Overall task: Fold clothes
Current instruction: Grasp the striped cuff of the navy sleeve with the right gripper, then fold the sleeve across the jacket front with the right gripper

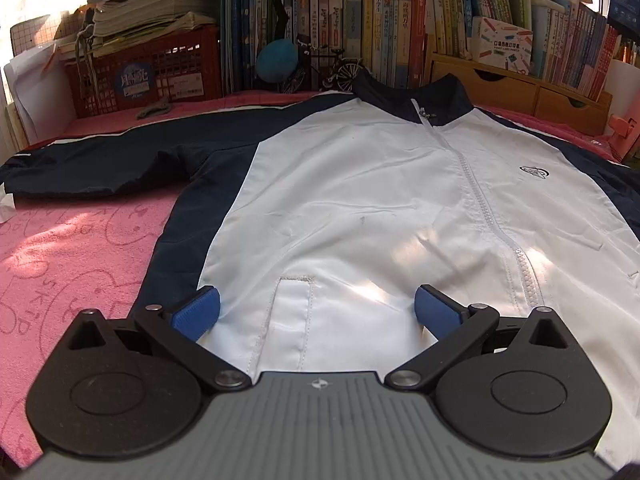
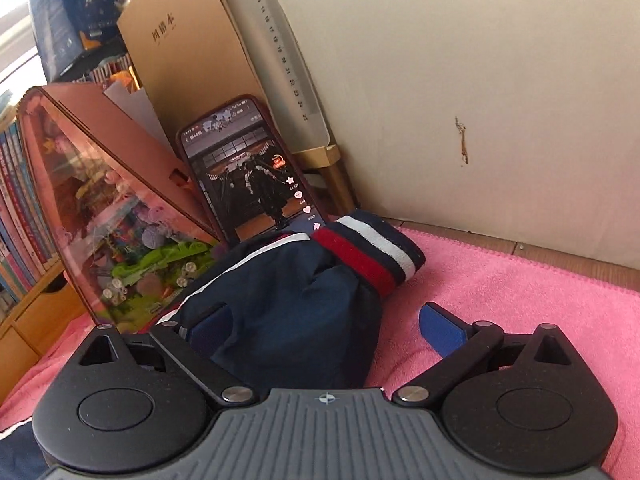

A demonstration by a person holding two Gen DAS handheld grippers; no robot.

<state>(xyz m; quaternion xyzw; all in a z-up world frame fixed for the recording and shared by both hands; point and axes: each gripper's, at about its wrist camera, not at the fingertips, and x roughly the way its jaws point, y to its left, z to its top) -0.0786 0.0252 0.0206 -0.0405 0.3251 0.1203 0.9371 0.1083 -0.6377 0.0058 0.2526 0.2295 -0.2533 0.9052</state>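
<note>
A white and navy zip jacket [image 1: 360, 184] lies flat, front up, on a pink towel [image 1: 72, 248], collar away from me. Its navy left-side sleeve [image 1: 100, 168] stretches out to the left. My left gripper [image 1: 316, 312] is open over the jacket's bottom hem, its blue pads either side of a white pocket flap. In the right wrist view the other navy sleeve [image 2: 288, 304] with a red, white and navy striped cuff [image 2: 372, 252] lies bunched on the pink towel [image 2: 520, 280]. My right gripper [image 2: 324, 328] is open around this sleeve, left pad partly hidden in the fabric.
Behind the jacket stand a red crate [image 1: 148, 76] under stacked papers, rows of books [image 1: 380, 28], and wooden drawers [image 1: 520, 88]. Near the sleeve a lit phone [image 2: 248, 172] leans on a pink miniature house [image 2: 112, 216], with a cardboard box [image 2: 192, 40] and a beige wall [image 2: 480, 100] behind.
</note>
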